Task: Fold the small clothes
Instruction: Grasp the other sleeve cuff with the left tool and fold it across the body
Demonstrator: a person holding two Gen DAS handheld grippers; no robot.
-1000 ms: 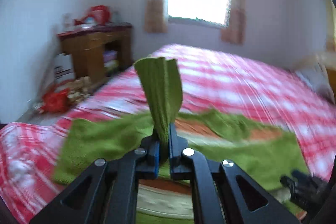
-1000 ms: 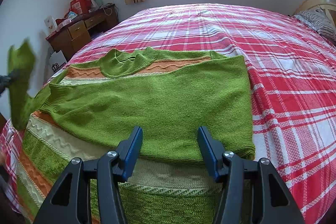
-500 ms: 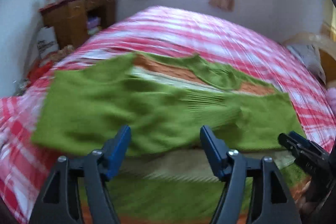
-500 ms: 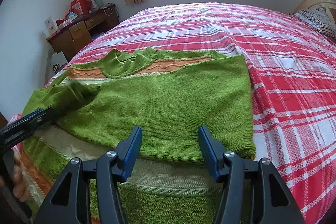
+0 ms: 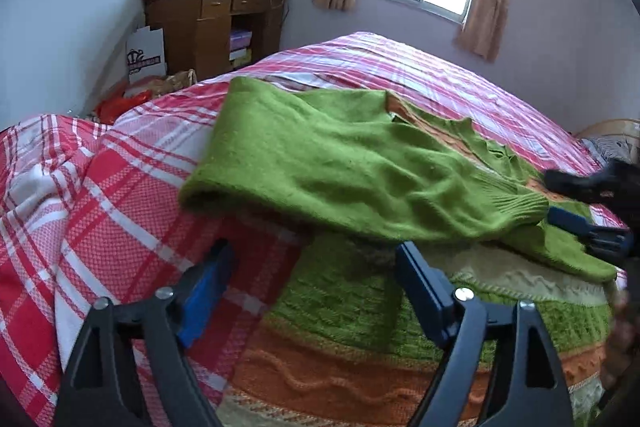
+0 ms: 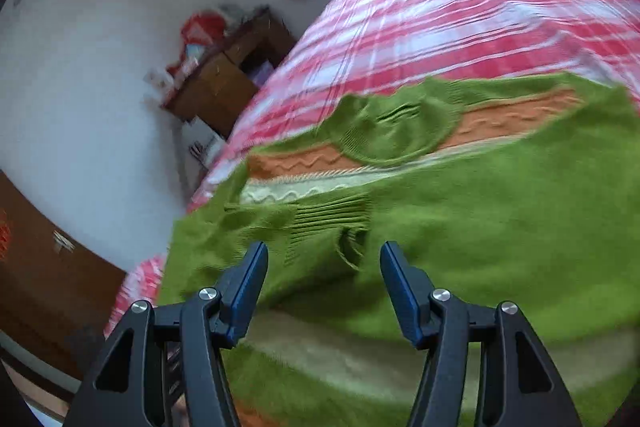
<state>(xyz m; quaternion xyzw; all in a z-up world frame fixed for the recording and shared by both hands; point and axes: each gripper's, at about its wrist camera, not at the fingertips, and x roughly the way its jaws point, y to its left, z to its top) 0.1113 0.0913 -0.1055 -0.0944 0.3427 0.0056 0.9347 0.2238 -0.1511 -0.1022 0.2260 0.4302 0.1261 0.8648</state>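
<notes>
Both the left hand-held gripper (image 5: 308, 291) and right hand-held gripper (image 6: 324, 291) hover released above the green knit sweater with orange and cream bands (image 5: 360, 167), spread just ahead on the red plaid bed (image 5: 120, 211), its sleeves laid across the body, probably ready for the next fold.

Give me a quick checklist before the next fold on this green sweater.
1. Left gripper open and holding nothing: ok.
2. Right gripper open and holding nothing: ok.
3. Sleeve folded across the sweater: ok.
4. Sleeve lying flat: not ok, its cuff is bunched.
5. Hem aligned: cannot tell, right view is blurred.
6. Bedspread under the sweater smooth: not ok, rumpled at left.
</notes>
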